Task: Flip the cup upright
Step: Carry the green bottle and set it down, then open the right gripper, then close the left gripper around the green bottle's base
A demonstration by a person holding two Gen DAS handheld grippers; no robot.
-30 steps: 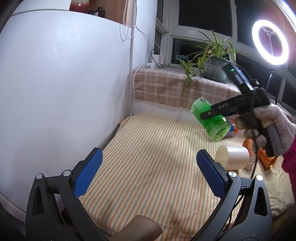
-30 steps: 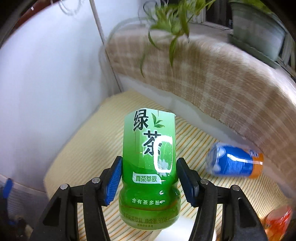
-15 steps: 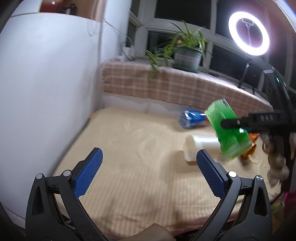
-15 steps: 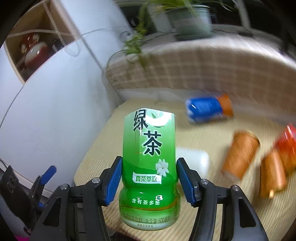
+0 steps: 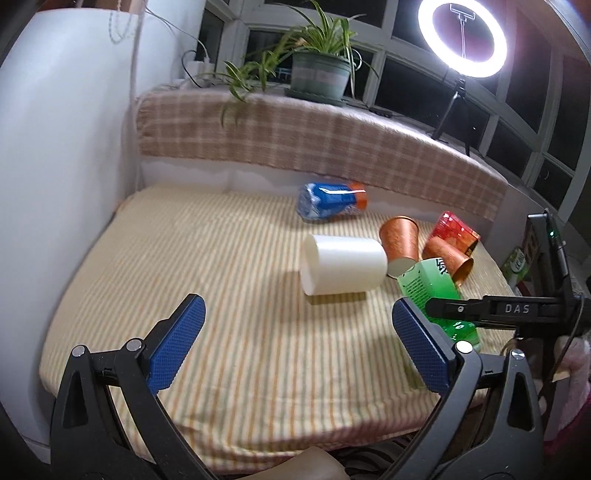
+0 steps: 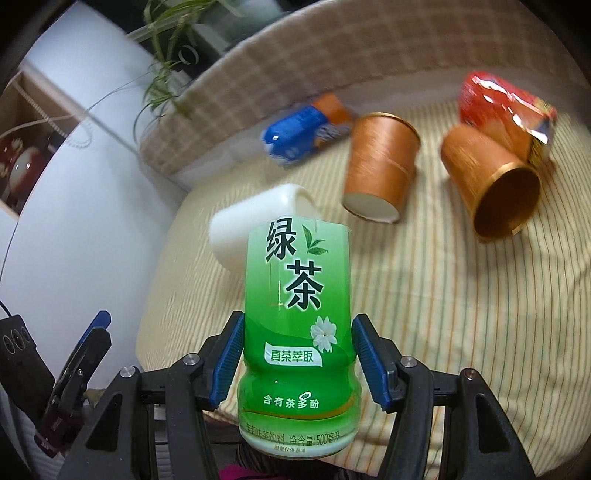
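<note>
My right gripper (image 6: pixel 298 362) is shut on a green tea cup (image 6: pixel 297 328), a cut green bottle with Chinese print, held in the air above the striped mat; it also shows in the left wrist view (image 5: pixel 434 291), tilted, at the mat's right. My left gripper (image 5: pixel 299 343) is open and empty over the mat's front. A white cup (image 5: pixel 341 264) lies on its side mid-mat, also in the right wrist view (image 6: pixel 255 218). Two orange cups (image 6: pixel 380 166) (image 6: pixel 487 177) lie on their sides.
A blue cut bottle (image 5: pixel 330 201) and a red cut can (image 5: pixel 454 232) lie at the back of the striped mat (image 5: pixel 184 258). A plaid-covered ledge (image 5: pixel 295 136) with a potted plant (image 5: pixel 317 74) runs behind. A white wall (image 5: pixel 55 147) stands left. A ring light (image 5: pixel 463 35) stands back right.
My right gripper has carried the green cup down and right, toward the mat's right front. My left gripper has swung right, bringing the lying cups into view.
</note>
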